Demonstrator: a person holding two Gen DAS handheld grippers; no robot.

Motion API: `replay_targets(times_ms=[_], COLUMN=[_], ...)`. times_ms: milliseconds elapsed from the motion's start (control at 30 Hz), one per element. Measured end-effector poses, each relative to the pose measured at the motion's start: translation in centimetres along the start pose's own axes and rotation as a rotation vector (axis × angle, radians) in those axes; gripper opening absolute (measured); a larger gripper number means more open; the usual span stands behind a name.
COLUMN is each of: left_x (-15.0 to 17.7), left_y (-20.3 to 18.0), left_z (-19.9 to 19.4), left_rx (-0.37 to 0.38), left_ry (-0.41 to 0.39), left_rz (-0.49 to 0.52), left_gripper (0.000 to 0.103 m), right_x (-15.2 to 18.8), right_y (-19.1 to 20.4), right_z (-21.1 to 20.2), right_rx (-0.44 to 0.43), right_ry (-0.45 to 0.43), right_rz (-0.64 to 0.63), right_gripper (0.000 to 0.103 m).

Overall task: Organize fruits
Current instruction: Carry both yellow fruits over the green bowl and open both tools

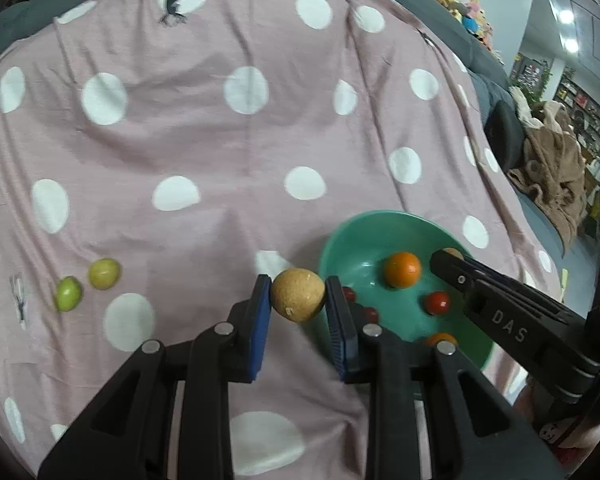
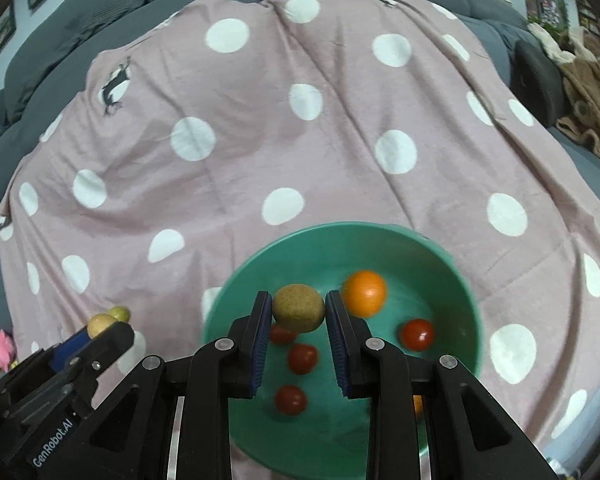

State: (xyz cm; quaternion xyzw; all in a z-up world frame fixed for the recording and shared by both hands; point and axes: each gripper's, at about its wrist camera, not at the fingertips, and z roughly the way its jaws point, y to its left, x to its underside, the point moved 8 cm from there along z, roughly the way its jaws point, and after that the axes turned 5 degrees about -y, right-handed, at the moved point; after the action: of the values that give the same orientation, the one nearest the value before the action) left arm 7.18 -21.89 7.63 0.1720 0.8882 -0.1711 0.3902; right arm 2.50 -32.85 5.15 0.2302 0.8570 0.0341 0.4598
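We judged the task well along: an orange (image 2: 364,293) and tomatoes (image 2: 417,334) lay in the bowl (image 2: 340,232). Each gripper, left (image 1: 298,300) and right (image 2: 298,308), gripped a tan fruit; two green fruits (image 1: 86,284) remained at lower left.

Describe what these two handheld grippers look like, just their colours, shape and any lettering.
Both the left gripper and the right gripper are matte black plastic linkages with silver pivot pins and ribbed blue finger pads. One bears raised "DAS" lettering, the other white "GenRobot.AI" print. No cables or sleeves show.
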Motion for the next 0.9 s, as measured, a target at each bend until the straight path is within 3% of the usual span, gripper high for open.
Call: replay_targets(times_ms=[433, 900], left_x=[0.9, 2.9], left_y=[-4.9, -6.7], left_z=[2.9, 5.6], left_rx=[0.065, 0.08], left_ry=[0.067, 0.145], left_rz=[0.057, 0.091], left_gripper=[0.027, 0.027], right_x=[0.7, 1.6], right_y=[-5.0, -6.2], right_z=[0.8, 2.0], right_rx=[0.108, 0.14], right_ry=[0.051, 0.099], right_rz=[0.081, 0.09], right_gripper=[0.03, 0.03])
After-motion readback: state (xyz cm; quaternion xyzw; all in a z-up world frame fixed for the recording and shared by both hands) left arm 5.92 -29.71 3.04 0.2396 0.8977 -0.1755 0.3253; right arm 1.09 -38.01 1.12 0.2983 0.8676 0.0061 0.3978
